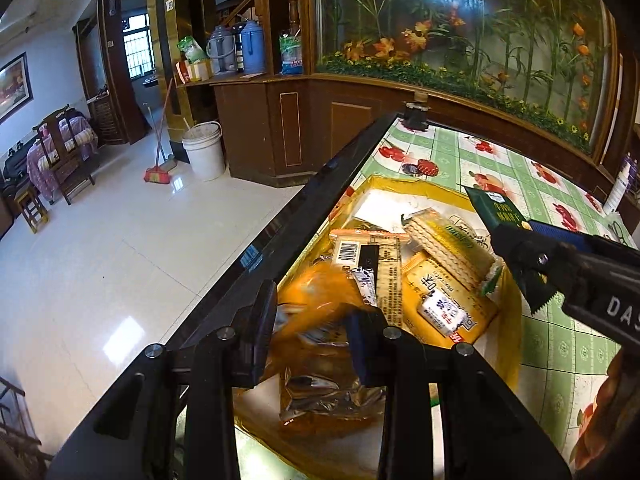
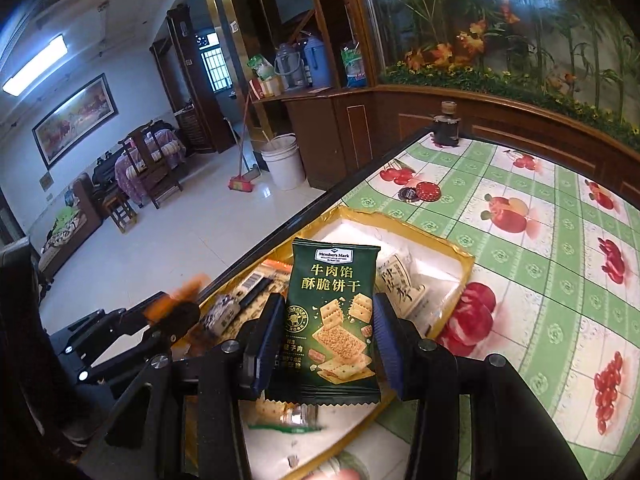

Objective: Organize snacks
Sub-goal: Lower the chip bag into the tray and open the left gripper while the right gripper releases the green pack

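A gold tray point(image 1: 515, 304) point(image 2: 400, 222) on the table holds several snack packets, among them a wafer pack point(image 1: 448, 248) and a barcode-labelled pack point(image 1: 372, 256). My left gripper point(image 1: 312, 332) is over the tray's near left part, shut on a blurred orange packet point(image 1: 316, 300). In the right wrist view it shows at the left point(image 2: 172, 316), the orange packet point(image 2: 188, 286) in its jaws. My right gripper point(image 2: 326, 340) is shut on a dark green cracker packet point(image 2: 332, 280), held upright above the tray. The left wrist view shows that gripper point(image 1: 520, 240) and the green packet point(image 1: 494, 210) at the tray's right side.
The table has a green checked fruit-print cloth point(image 2: 540, 264) and a black edge point(image 1: 320, 184) along its left side. A dark jar point(image 2: 446, 128) stands at the far corner, two round caps point(image 2: 420, 192) beyond the tray. A white bucket point(image 1: 204, 148) and broom stand on the floor.
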Demonstrator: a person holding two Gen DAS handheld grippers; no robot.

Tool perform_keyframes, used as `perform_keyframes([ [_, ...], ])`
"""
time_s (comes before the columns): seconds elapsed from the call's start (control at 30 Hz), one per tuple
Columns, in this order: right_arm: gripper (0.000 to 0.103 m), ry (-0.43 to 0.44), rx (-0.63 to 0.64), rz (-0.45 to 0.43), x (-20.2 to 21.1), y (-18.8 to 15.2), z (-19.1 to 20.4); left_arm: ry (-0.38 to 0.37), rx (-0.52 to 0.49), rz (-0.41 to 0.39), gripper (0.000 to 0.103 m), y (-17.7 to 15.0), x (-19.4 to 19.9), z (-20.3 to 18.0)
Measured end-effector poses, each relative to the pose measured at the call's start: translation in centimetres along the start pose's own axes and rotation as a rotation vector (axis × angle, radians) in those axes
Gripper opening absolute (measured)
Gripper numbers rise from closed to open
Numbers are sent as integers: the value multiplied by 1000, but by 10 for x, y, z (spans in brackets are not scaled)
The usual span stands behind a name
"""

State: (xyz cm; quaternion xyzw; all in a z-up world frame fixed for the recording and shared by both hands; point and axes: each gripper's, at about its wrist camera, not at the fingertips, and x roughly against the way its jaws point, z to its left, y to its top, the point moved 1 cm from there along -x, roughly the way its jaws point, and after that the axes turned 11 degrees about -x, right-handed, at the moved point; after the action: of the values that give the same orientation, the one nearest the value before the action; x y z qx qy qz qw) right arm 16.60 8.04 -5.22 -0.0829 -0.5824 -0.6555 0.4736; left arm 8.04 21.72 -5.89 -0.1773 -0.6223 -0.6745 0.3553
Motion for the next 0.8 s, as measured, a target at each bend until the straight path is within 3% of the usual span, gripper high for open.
perform_keyframes([
  [0.3, 46, -16, -32, 33, -37, 16, -8, -6, -18, 6, 31, 7, -9, -3],
  [0.8, 48, -34, -40, 71, -67, 11, -15, 32, -44, 14, 31, 15, -19, -13],
])
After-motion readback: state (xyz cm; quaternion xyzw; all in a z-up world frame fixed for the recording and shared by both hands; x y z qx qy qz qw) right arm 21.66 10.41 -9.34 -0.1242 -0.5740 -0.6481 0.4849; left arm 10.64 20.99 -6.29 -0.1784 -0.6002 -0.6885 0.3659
